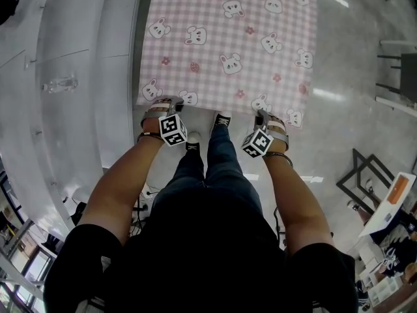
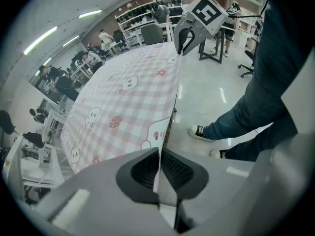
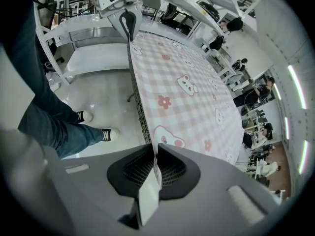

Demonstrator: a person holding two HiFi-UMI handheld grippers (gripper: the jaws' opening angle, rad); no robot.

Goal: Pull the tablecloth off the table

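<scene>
I am pinching the hem of the pink checked bunny-print tablecloth [image 1: 231, 44] in left gripper [image 2: 158, 167] and right gripper [image 3: 155, 167], aiming to pull evenly.

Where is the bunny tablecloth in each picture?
Head view: the tablecloth fills the top middle.
Left gripper view: it lies left of centre, with its edge running up the middle.
Right gripper view: it lies in the middle and to the right.
Shared landmark: the black shoes on the floor, below the cloth in the head view, right of it in the left gripper view, left of it in the right gripper view.
</scene>
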